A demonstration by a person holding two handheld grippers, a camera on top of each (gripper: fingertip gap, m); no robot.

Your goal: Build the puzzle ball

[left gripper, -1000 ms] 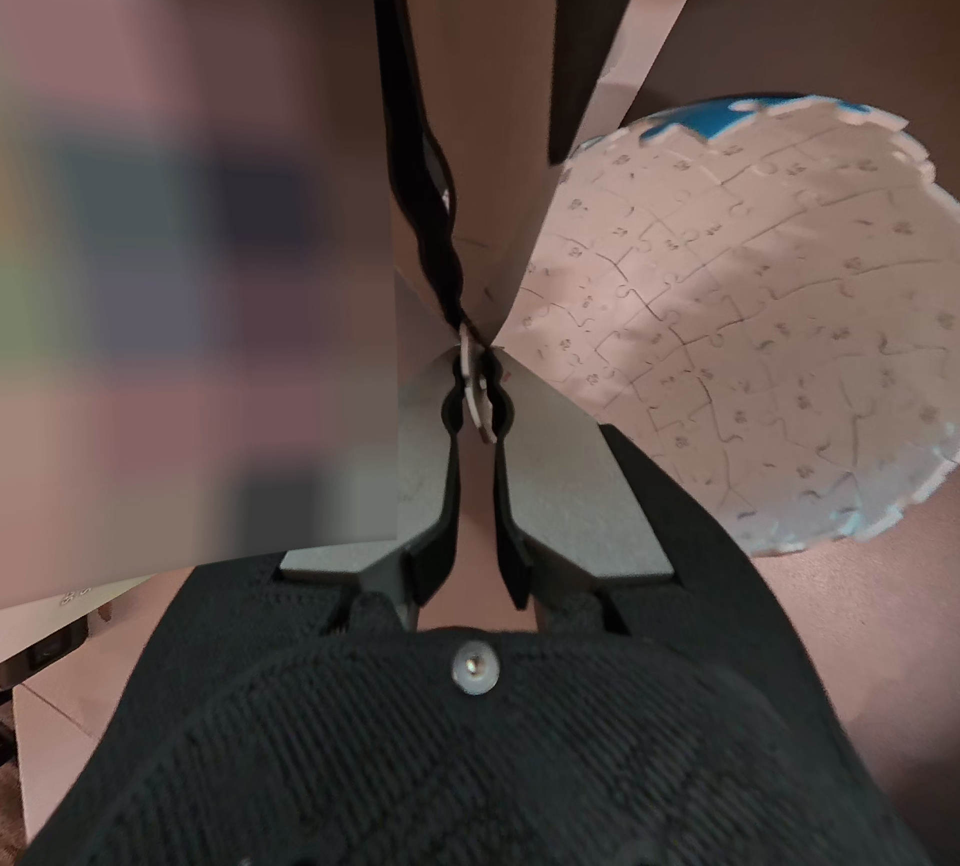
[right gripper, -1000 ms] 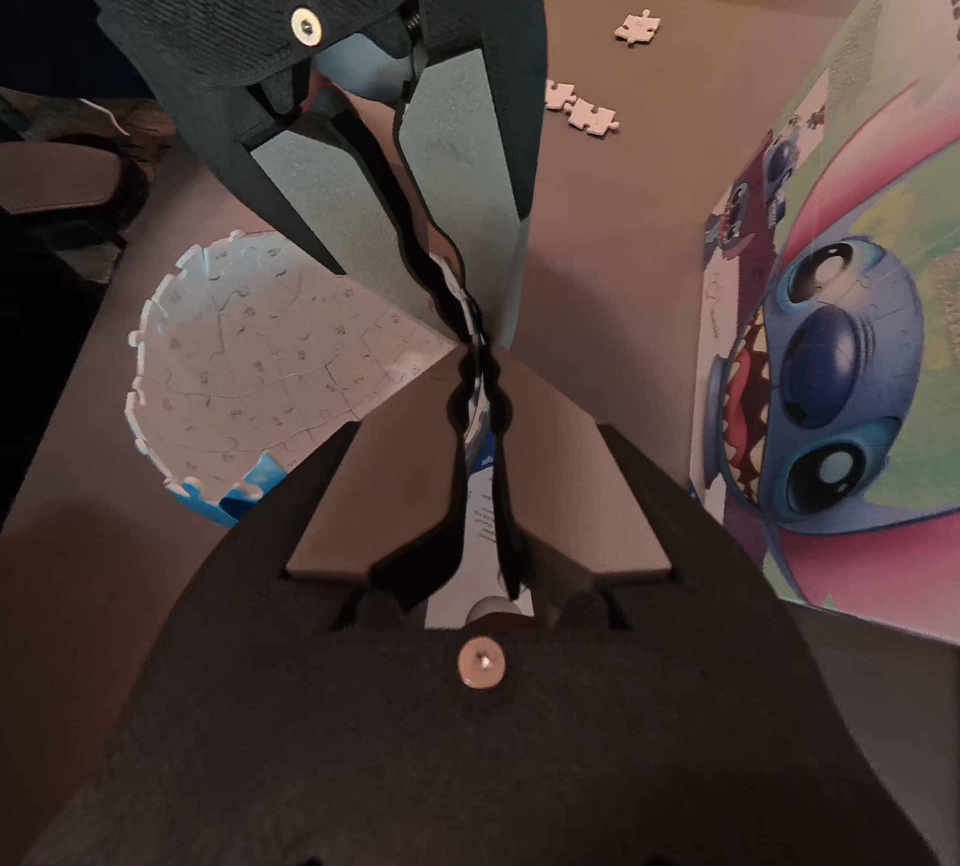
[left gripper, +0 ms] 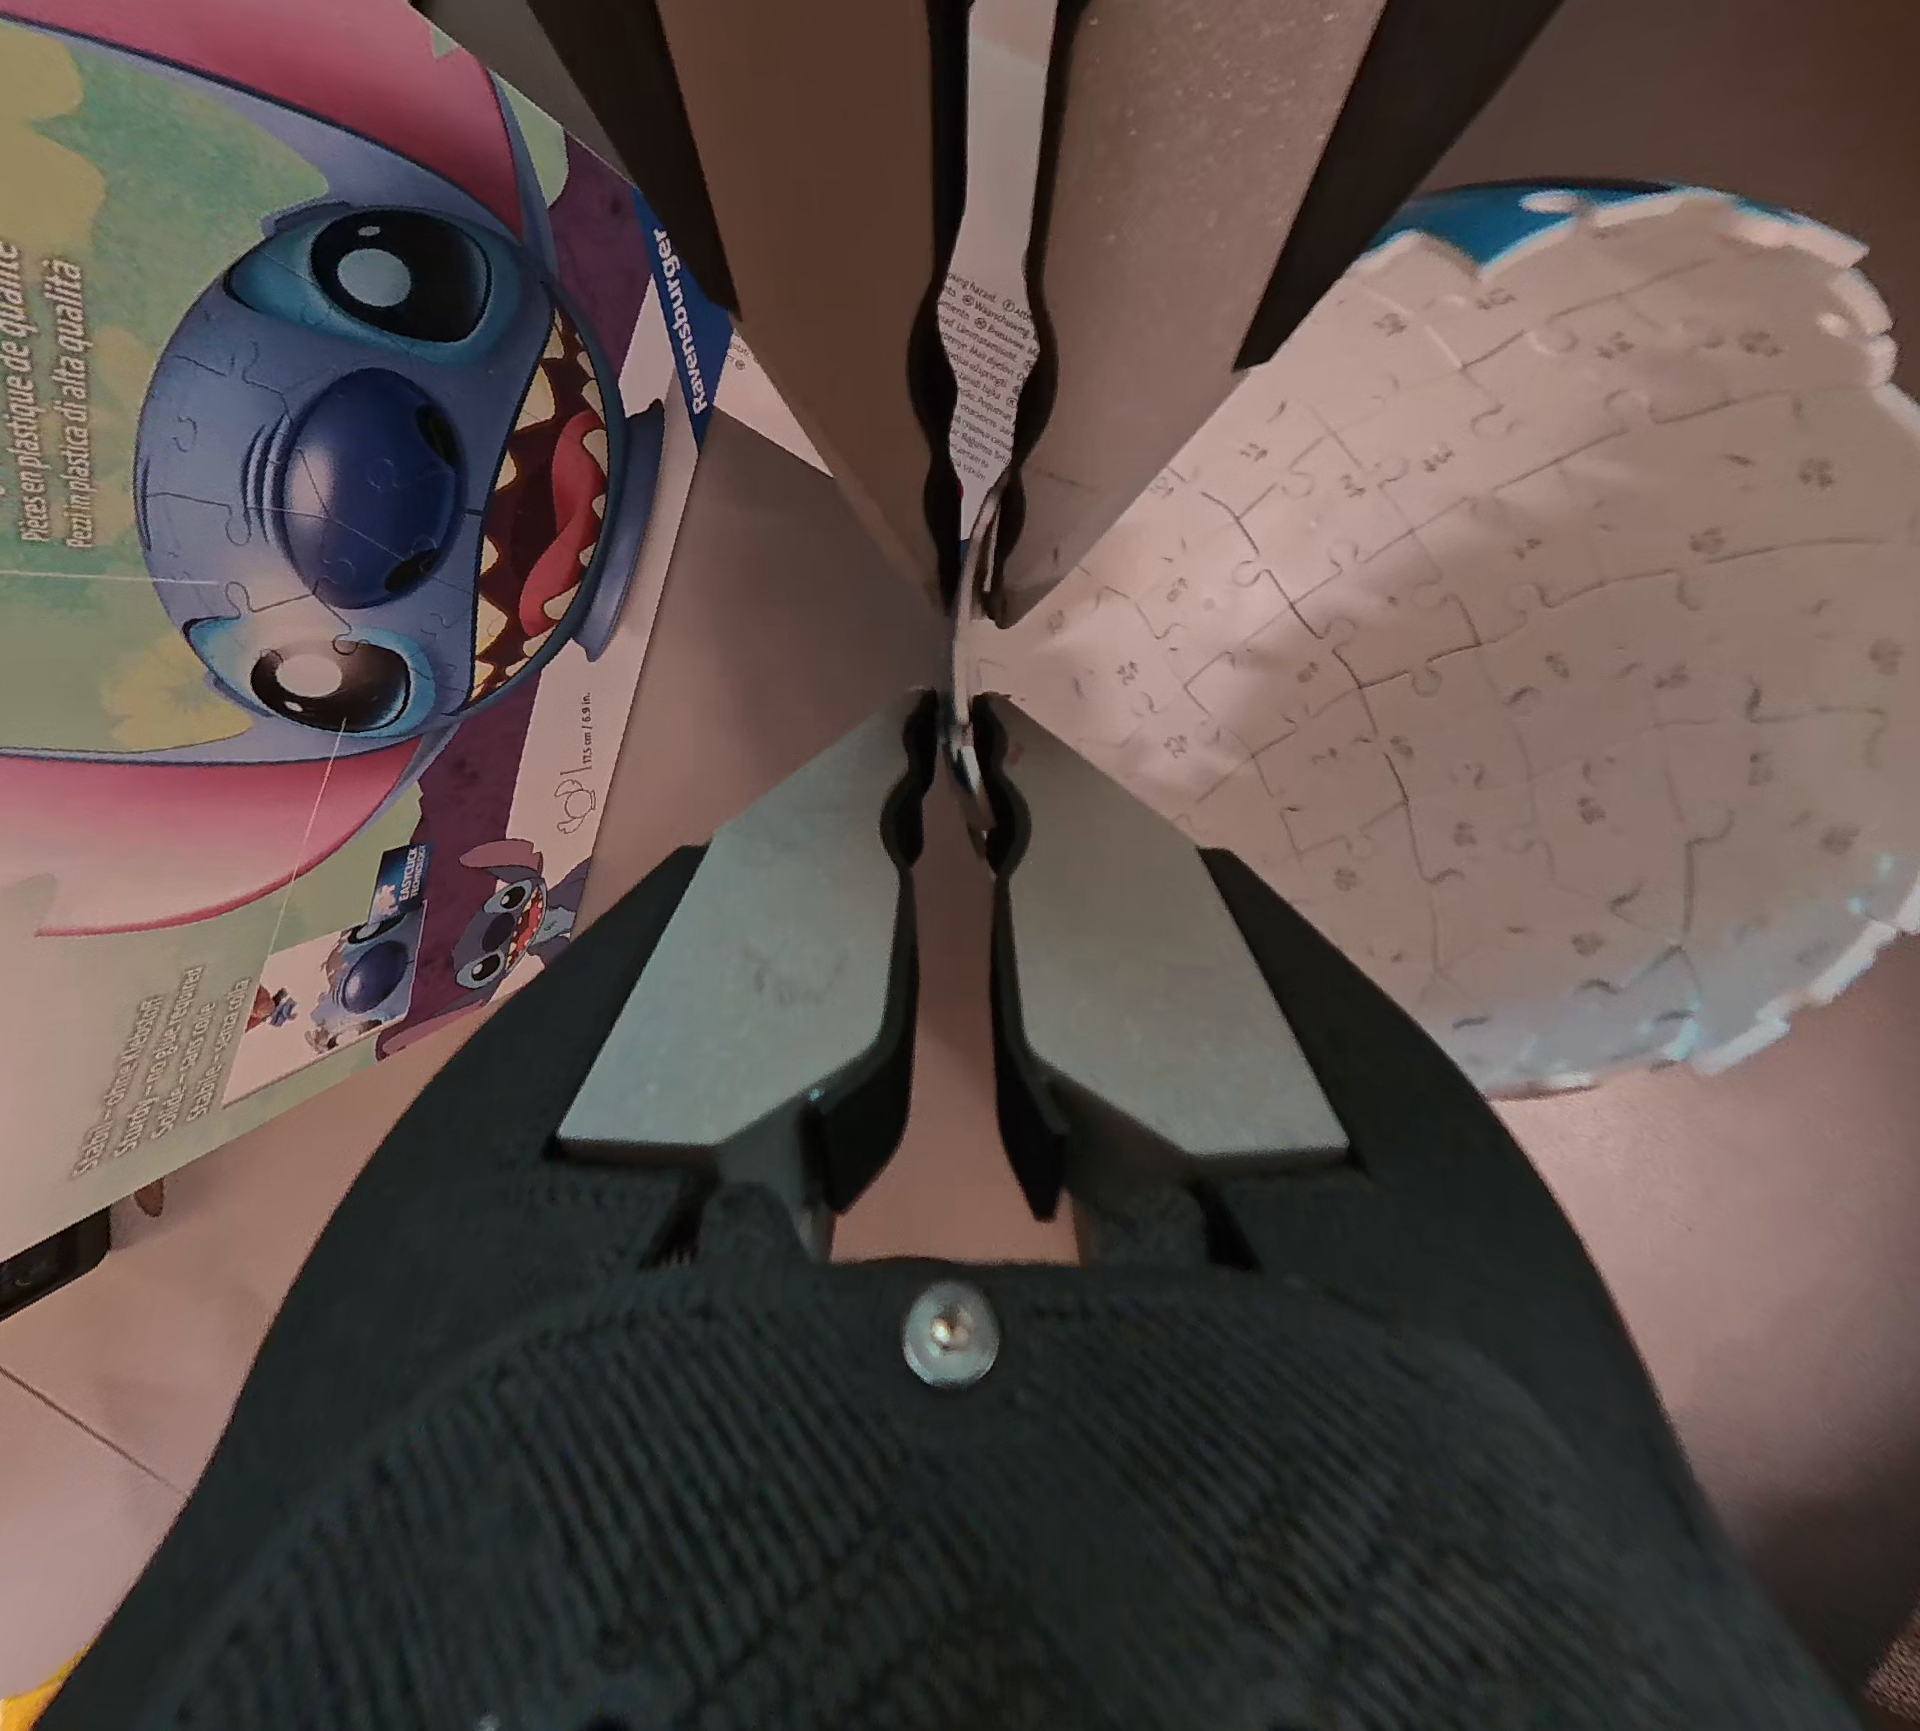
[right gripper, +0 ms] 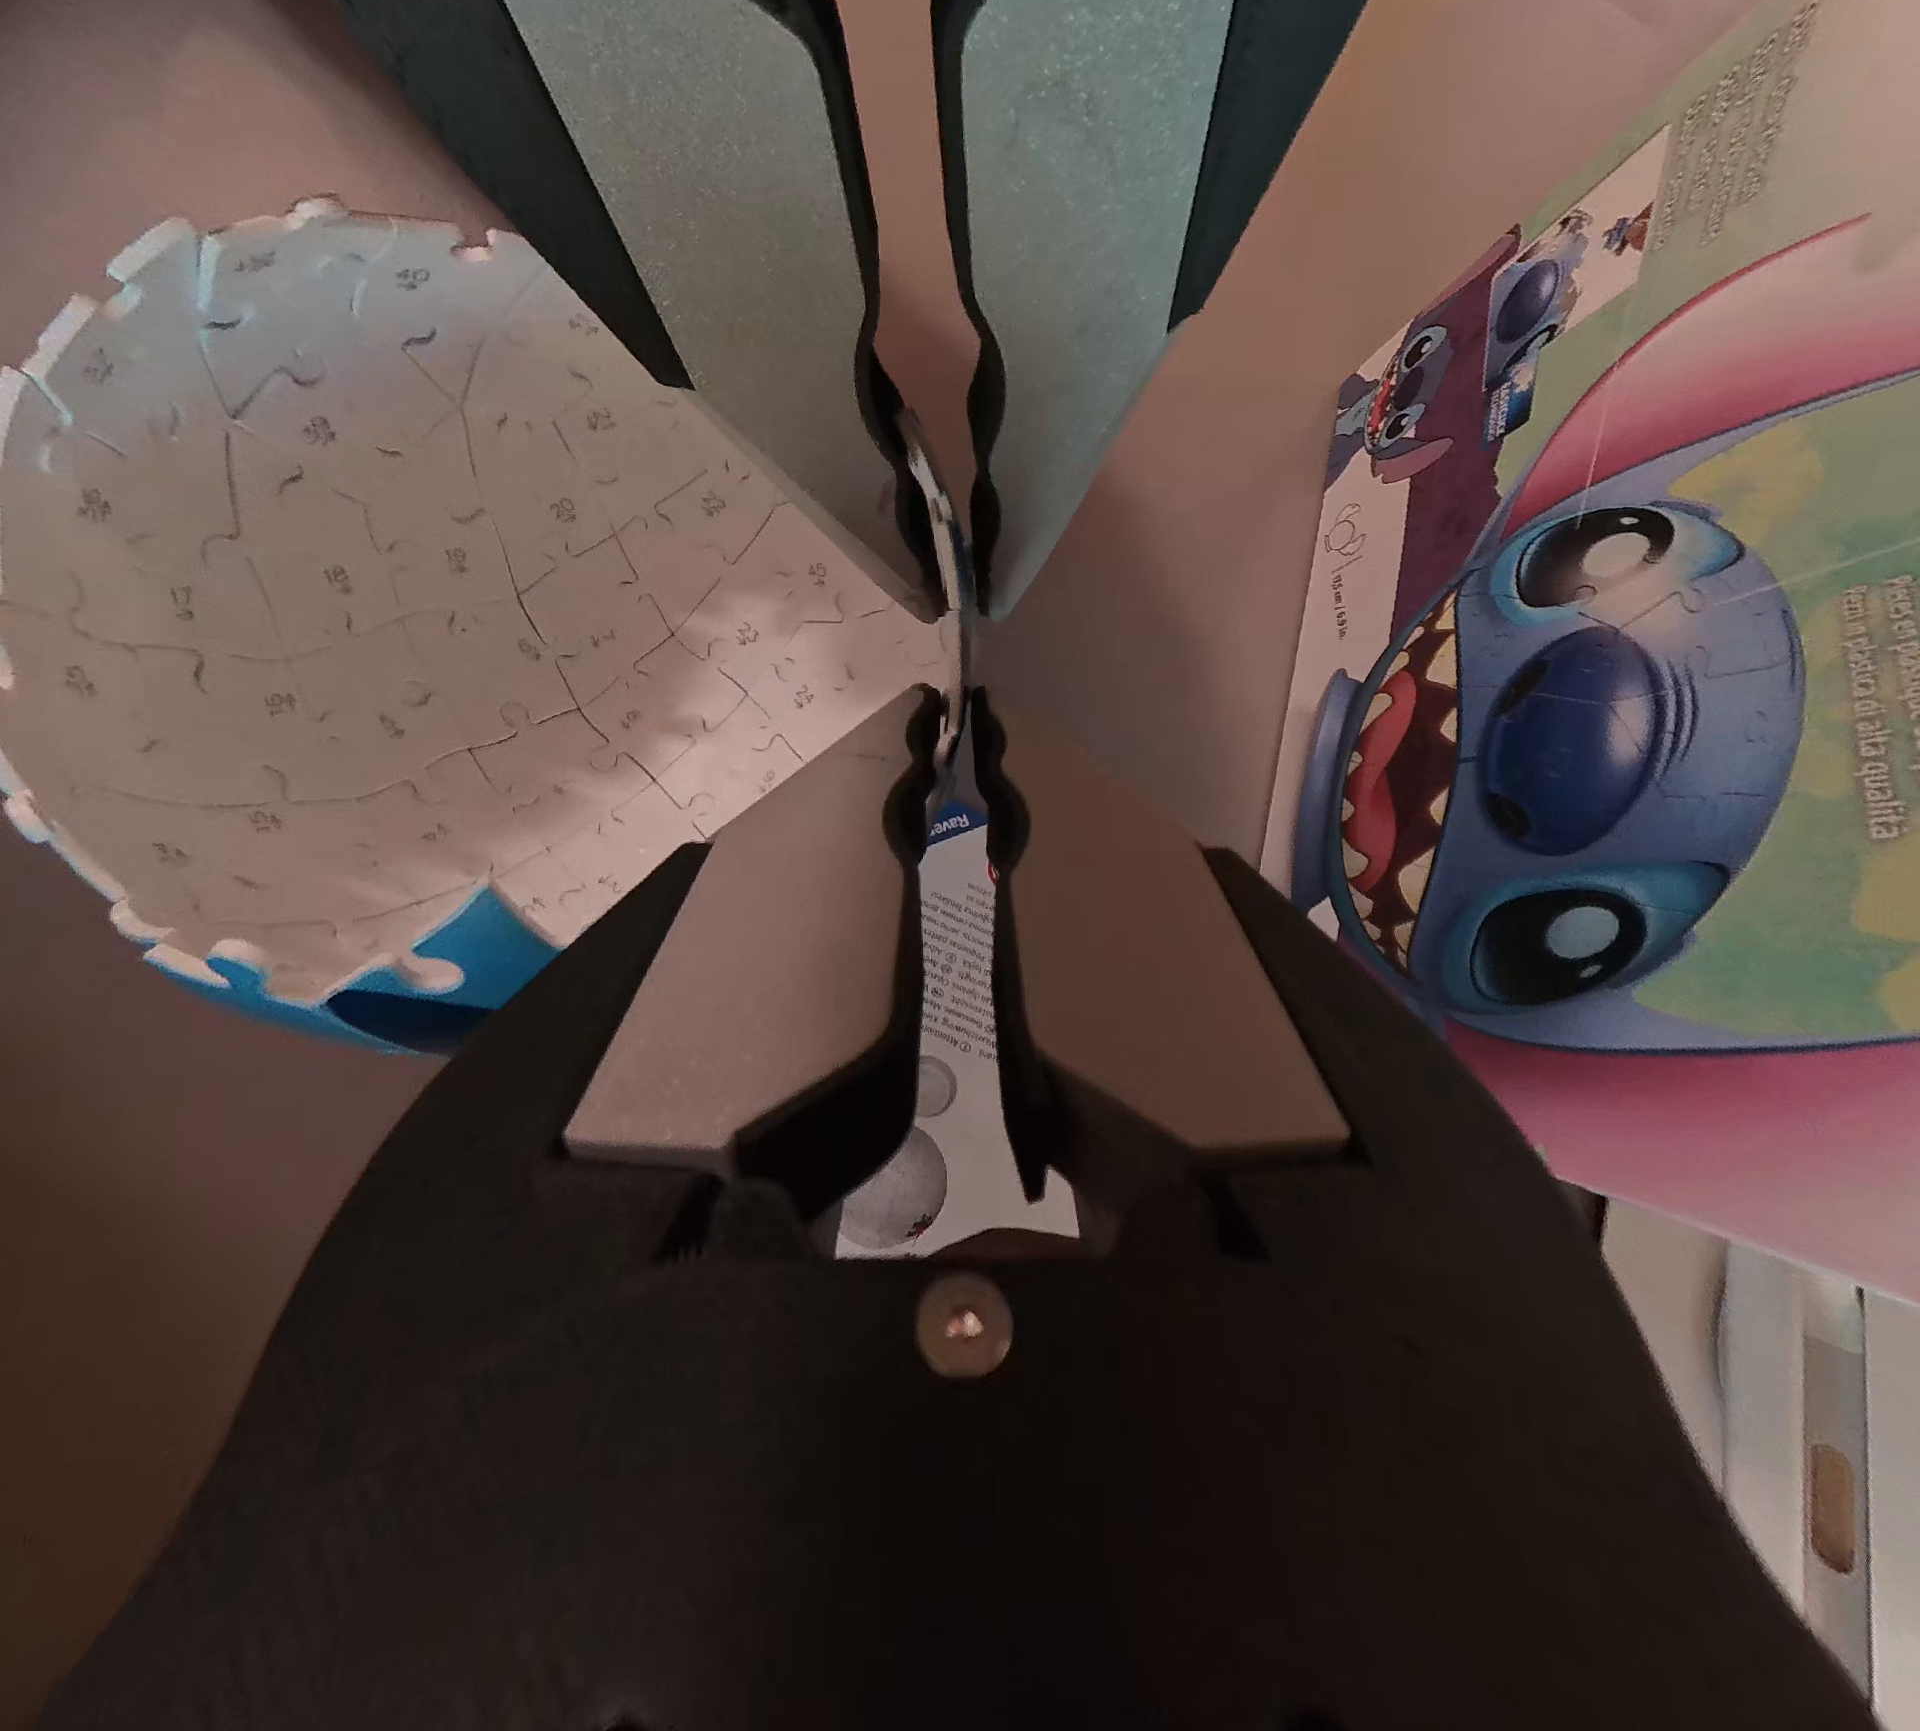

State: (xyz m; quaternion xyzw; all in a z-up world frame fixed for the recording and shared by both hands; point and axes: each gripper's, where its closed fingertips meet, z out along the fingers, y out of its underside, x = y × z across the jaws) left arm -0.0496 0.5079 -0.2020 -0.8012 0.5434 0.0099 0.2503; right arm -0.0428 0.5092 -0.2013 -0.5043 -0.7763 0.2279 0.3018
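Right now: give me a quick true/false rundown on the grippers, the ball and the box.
1. The left gripper and right gripper meet tip to tip. True.
2. The puzzle ball is a closed sphere. False: it is an open shell with its white inside showing.
3. The left gripper's fingers are spread wide, holding nothing. False: they are shut on a puzzle piece.
4. The puzzle box lies on the far side of the grippers from the ball. True.
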